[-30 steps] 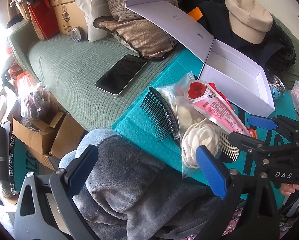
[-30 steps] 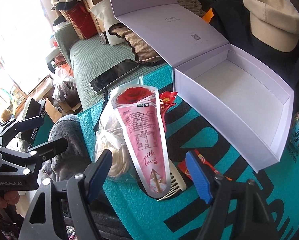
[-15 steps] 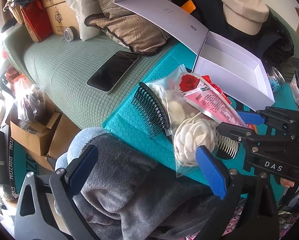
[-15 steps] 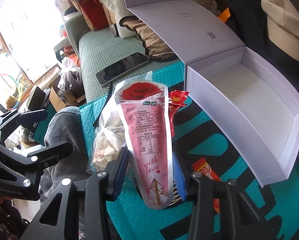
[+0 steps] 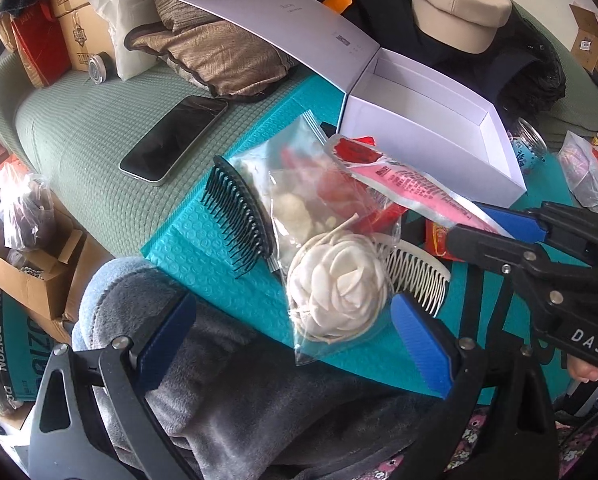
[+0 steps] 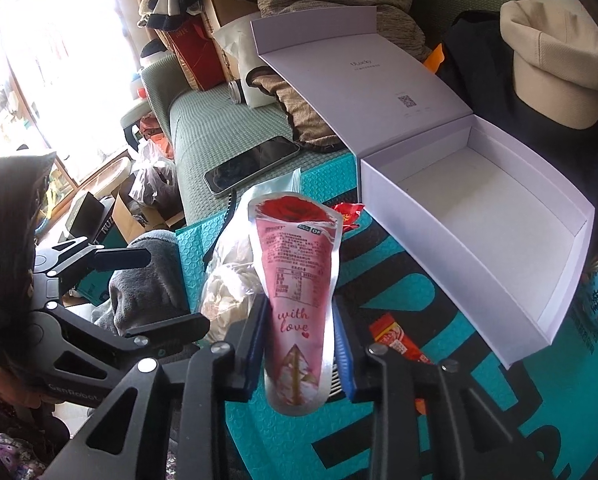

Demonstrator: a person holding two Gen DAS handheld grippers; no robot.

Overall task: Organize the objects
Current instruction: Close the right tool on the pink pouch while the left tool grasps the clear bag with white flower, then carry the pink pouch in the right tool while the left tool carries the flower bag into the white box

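the pink rose packet [image 6: 299, 296] runs lengthwise straight ahead of the right gripper [image 6: 301, 344], rose end foremost, clamped at its narrow end, while the left gripper [image 5: 295, 336] stands wide apart, holding nothing.

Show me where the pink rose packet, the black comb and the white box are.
pink rose packet [image 6: 297, 276], right wrist view, on its printed label panel.
black comb [image 5: 235, 216], left wrist view, on its row of teeth.
white box [image 6: 451, 248], right wrist view, on its near outer wall.
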